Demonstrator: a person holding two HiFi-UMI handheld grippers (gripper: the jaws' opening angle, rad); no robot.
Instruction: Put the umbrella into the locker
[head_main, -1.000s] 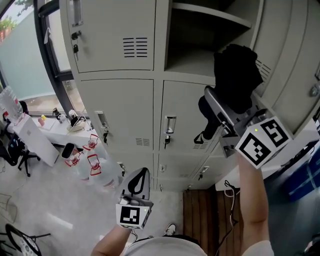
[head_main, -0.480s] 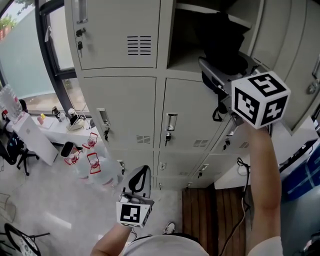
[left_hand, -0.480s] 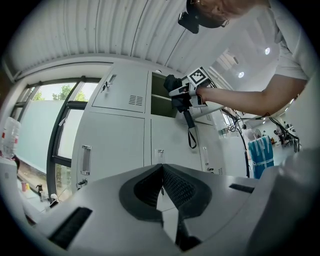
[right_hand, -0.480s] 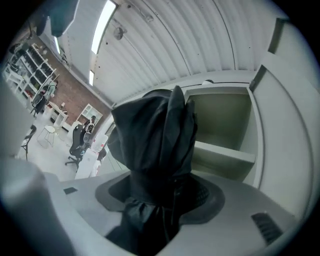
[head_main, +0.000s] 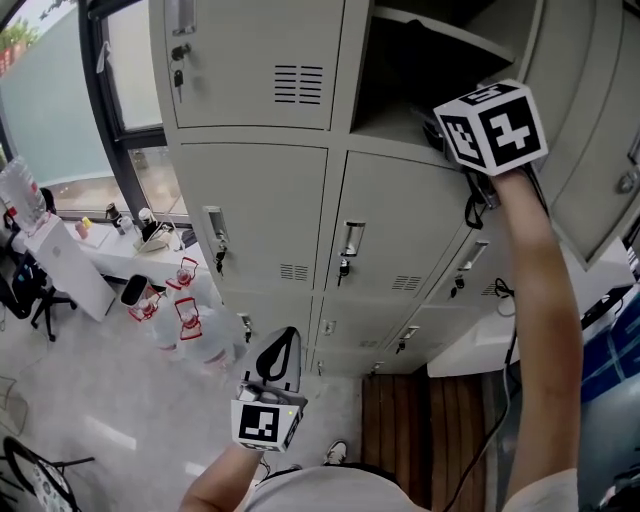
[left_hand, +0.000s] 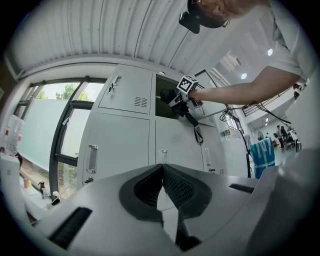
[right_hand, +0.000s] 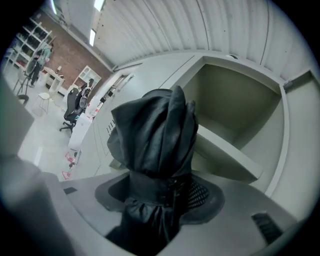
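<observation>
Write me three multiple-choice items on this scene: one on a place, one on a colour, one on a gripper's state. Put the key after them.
1. Where is the right gripper?
A. at the open upper locker compartment
B. down by the floor
C. at the window

2. What colour is the umbrella?
A. red
B. black
C. yellow

3. How do the jaws of the left gripper stand?
A. closed on the umbrella
B. wide apart
C. together, with nothing between them

Key:
1 A: the head view shows it up at the compartment's mouth.
2 B: the folded fabric is black in the right gripper view.
3 C: the pads meet in the left gripper view.
</observation>
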